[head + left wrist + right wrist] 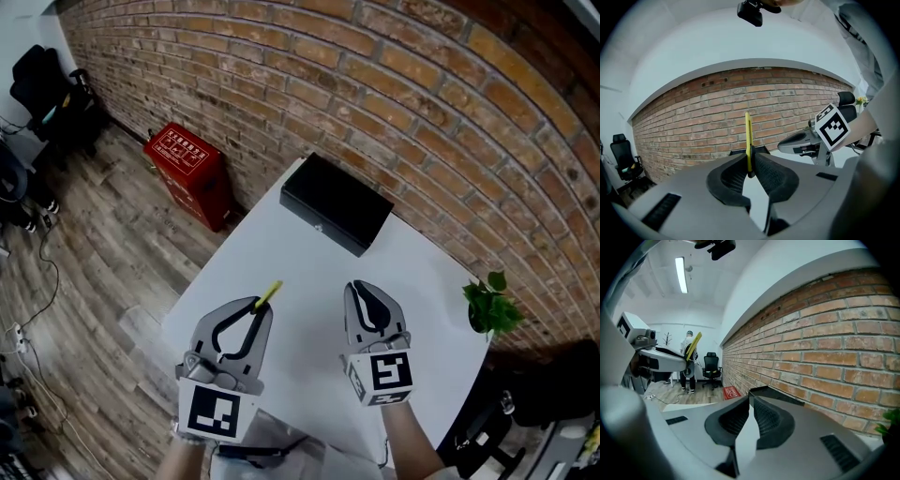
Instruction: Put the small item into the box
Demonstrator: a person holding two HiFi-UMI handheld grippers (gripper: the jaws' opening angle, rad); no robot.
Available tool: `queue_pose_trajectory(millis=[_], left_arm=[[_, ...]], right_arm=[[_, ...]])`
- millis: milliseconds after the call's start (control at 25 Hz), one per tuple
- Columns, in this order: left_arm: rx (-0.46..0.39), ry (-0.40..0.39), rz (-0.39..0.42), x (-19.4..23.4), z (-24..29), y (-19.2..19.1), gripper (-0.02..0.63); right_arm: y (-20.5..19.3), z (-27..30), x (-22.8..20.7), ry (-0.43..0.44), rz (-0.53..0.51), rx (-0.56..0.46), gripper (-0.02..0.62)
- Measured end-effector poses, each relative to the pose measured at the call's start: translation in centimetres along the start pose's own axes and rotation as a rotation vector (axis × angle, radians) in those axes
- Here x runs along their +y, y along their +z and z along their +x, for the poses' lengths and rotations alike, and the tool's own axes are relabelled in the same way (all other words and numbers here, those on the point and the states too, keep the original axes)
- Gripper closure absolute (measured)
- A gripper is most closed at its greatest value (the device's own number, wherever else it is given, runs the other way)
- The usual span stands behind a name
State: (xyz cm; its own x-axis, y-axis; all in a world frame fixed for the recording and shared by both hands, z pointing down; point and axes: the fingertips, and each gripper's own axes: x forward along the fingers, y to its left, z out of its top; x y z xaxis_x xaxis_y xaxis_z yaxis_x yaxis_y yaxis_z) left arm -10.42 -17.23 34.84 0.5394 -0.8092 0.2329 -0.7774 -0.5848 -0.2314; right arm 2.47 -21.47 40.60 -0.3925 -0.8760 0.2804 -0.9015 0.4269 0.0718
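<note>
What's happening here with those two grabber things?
A person holds a gripper in each hand above a white table. The left gripper pinches a thin yellow item between its jaws. The right gripper is shut and empty. The black box at the table's far edge, by the brick wall, looks closed.

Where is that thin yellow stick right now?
The yellow stick is at the head view's left, clamped in the left gripper above the white table, short of the black box by the brick wall.
</note>
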Motion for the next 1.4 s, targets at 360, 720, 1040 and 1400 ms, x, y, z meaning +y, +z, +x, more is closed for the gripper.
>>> queue_pose_trajectory(millis=[360,720,1040,1400], left_arm=[[0.012,-0.038,-0.032,3.7,4.3,-3.2,0.545],[0.039,-0.076,-0.052,6.2,7.0,-6.0,0.545],[0.045,-0.101,-0.066,7.5,8.5,-7.1,0.545],[0.056,-0.115,-0.063,8.4,9.1,-8.0,0.545]], right_arm=[[-2.5,7.1,0.5,-0.009,0.03,0.068,0.538],[-5.3,13.2,0.0,-0.077,0.075,0.134,0.538],[-7.7,17.0,-1.5,-0.137,0.127,0.201,0.483],[-9.8,20.0,-2.1,-0.184,0.148,0.277,0.482]])
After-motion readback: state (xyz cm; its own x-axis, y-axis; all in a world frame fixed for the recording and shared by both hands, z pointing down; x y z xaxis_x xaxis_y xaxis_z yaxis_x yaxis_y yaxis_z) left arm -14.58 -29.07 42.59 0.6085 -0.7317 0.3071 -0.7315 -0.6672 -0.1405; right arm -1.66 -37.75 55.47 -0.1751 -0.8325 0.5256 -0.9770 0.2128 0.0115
